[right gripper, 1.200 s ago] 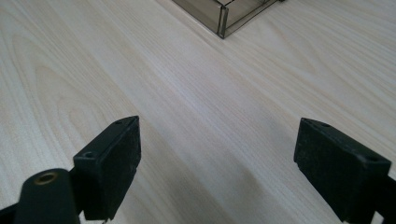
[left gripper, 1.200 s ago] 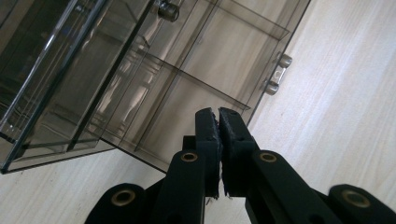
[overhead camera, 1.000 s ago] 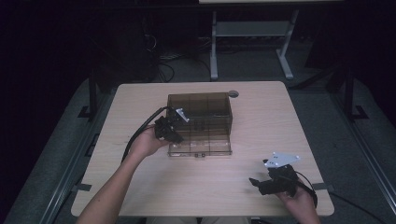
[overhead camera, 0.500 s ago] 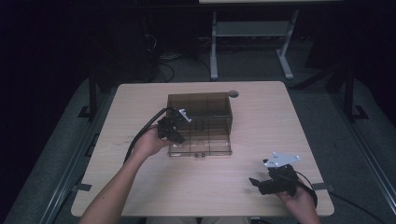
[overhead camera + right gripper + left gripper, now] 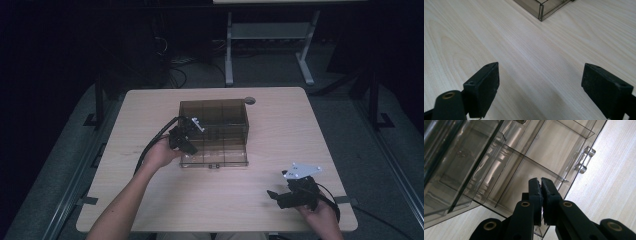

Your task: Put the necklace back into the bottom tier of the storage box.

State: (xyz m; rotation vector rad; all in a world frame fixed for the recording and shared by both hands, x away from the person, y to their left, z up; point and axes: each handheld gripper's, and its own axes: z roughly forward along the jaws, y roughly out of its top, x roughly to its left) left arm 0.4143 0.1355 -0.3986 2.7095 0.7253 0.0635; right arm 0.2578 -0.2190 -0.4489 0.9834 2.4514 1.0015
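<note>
A smoky clear plastic box [image 5: 222, 145] with several divided compartments stands in the middle of the wooden table [image 5: 285, 130]. Its lid is raised at the back. My left gripper [image 5: 189, 137] is at the box's left wall, tilted over its rim. In the left gripper view the left gripper [image 5: 541, 187] is shut, pads together, above the box's dividers [image 5: 524, 157], with the front latch [image 5: 584, 160] to the right. My right gripper [image 5: 276, 198] rests low at the table's near right, apart from the box. The right gripper [image 5: 544, 90] is open over bare wood, and a box corner [image 5: 544, 8] lies ahead.
A round grey grommet [image 5: 250, 100] sits in the table near the far edge, behind the box. Beyond the table are a white metal frame [image 5: 270, 35] and cables on a dark floor. The table's near edge lies close behind the right hand.
</note>
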